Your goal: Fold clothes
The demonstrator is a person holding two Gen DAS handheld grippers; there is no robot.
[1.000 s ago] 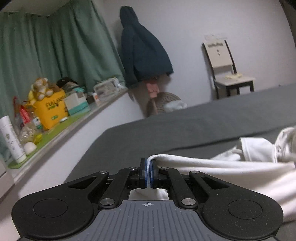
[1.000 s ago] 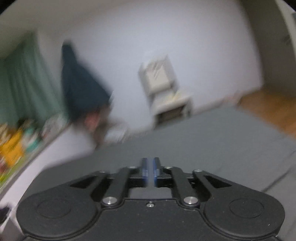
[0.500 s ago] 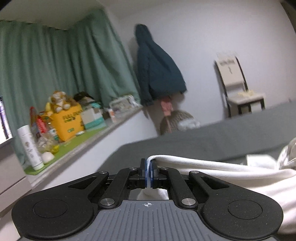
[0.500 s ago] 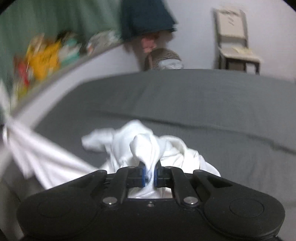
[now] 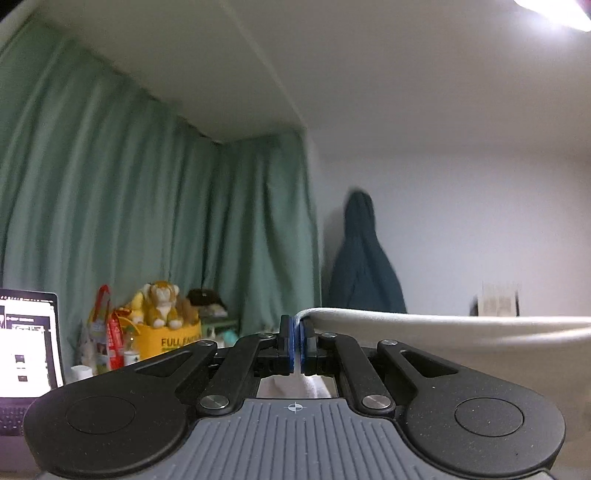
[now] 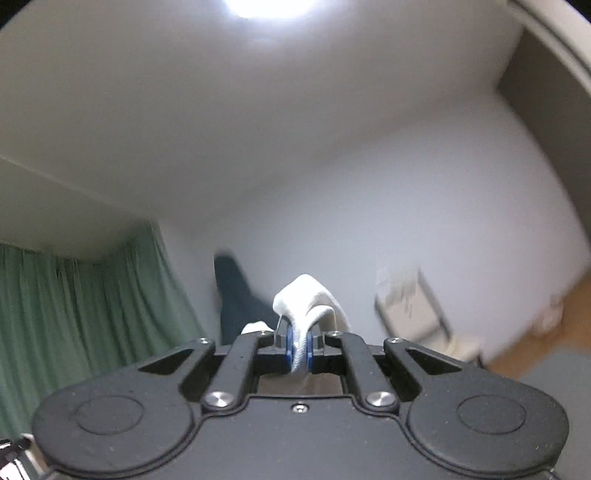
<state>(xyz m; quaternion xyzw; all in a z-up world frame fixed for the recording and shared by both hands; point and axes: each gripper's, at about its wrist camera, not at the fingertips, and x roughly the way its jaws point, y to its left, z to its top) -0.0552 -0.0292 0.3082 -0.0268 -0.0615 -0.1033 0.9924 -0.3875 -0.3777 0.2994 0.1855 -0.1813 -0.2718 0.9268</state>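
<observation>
- My left hand-held gripper (image 5: 296, 341) is pressed together on an edge of the white garment (image 5: 461, 332); I can see cloth caught between the blue pads (image 5: 291, 343).
- From that pinch the garment runs off to the right as a taut, rolled band, level with the fingertips and out past the frame edge.
- A little more white fabric shows below the jaws, through the gap in the gripper body.
- My right hand-held gripper (image 6: 300, 345) is clamped on the same white garment (image 6: 306, 299); a folded hump of it stands up just above the fingertips.
- Both cameras are tilted upward: mostly ceiling and white wall, with a bright ceiling light (image 6: 267, 5) at the top of the right view.
- I can't see any of the bed or floor beneath the cloth from the left, so the garment is up in the air between the two grippers.
- Left view background: green curtains (image 5: 129, 221), a dark teal jacket (image 5: 364, 258) hanging on the wall, a yellow box (image 5: 168, 341) with plush toys (image 5: 160, 302) on top, and a laptop (image 5: 27, 354) with its screen lit at the far left.
- Right view background: a blurred pale chair (image 6: 410, 306) against the wall and a strip of wooden floor (image 6: 543, 332) at the right.
</observation>
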